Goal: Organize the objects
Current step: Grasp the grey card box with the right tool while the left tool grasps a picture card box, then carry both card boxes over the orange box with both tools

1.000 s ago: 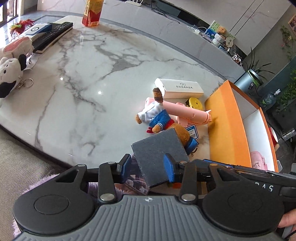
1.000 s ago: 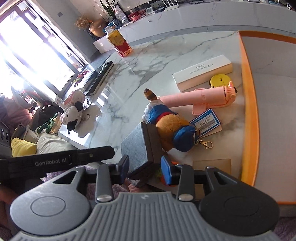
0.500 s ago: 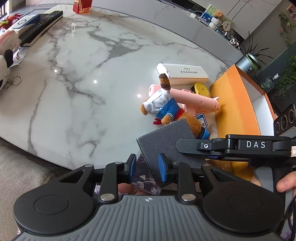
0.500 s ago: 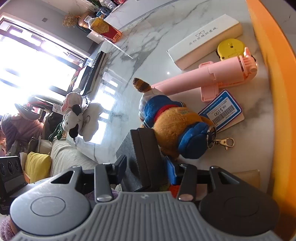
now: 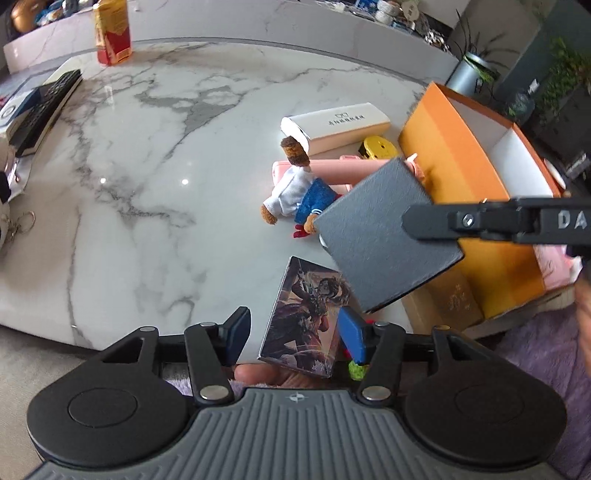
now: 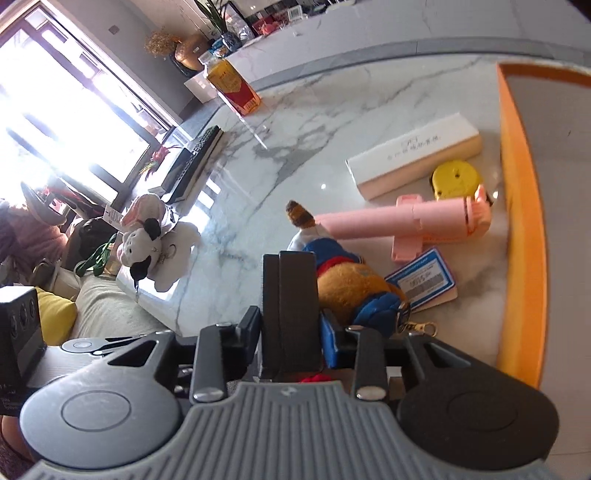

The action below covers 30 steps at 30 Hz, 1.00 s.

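Note:
A flat grey box [image 5: 384,236] hangs tilted above the marble table [image 5: 147,166], in front of the open orange box [image 5: 443,158]. My right gripper [image 6: 291,332] is shut on the grey box [image 6: 290,302], which stands on edge between its closing jaws; its arm [image 5: 498,221] crosses the left wrist view. My left gripper [image 5: 295,332] is open, its jaws still opening. An illustrated card box [image 5: 303,317] lies between its fingers at the table's near edge, and the pads do not press on it.
A plush dog in blue [image 6: 351,288], a pink tube [image 6: 406,221], a white long box [image 6: 413,155], a yellow disc [image 6: 456,177] and a blue card [image 6: 424,277] lie beside the orange box's wall [image 6: 524,221]. Farther off are a remote [image 5: 40,110], a red carton [image 5: 110,33] and a white plush [image 6: 147,240].
The grey box has left the left gripper's jaws and risen to the right, held by the right gripper alone. The left jaws have spread, uncovering the illustrated box.

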{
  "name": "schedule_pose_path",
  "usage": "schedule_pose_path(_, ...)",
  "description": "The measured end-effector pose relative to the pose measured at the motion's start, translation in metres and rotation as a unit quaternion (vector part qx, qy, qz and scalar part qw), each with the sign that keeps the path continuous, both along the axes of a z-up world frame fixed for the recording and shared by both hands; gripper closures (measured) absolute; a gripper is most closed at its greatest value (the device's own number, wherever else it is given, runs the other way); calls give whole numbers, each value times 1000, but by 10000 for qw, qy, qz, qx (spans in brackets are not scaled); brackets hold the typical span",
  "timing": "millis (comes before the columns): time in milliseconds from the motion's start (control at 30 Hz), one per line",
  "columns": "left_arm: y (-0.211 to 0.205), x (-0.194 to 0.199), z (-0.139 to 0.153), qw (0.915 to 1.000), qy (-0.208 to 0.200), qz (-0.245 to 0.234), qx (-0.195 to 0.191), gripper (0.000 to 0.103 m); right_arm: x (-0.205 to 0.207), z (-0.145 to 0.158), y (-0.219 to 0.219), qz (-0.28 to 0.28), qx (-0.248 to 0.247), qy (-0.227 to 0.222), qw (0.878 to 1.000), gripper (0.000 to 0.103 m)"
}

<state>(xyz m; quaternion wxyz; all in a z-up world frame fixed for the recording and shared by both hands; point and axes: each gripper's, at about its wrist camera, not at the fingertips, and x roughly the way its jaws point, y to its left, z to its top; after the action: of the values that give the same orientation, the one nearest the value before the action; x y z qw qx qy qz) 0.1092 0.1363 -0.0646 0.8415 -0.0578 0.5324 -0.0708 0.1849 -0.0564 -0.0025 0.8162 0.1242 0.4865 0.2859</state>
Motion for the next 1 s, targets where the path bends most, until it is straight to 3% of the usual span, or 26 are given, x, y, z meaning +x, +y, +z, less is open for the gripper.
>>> schedule_pose_path(133,-24,4,-12,9938,267,-748,783,34,-10,16,-13,-124,-145,-291,9994,67)
schedule_pose_path(267,-39,8,-28,9839,559,-1280,1113,32,-20,21,-26,-215,-204,-407,9987,67)
schedule_pose_path(567,-51,24,-50,9746,1038,-1464,1340,28,-34,28,-48,-416,-172,-540,9975,67)
schedule_pose_path(733,-53,28,-61,9682,1314,-1460,1547,34,-40,30,-55,-461,-131,-614,9970,67)
schedule_pose_path(867,-46,27,-58,9722,1287,-1306,1457,36,-45,32,-62,-516,-90,-633,9966,67)
schedule_pose_path(1000,-35,15,-41,9833,782,-1012,1293,37,-53,40,-73,-644,-18,-753,9951,67)
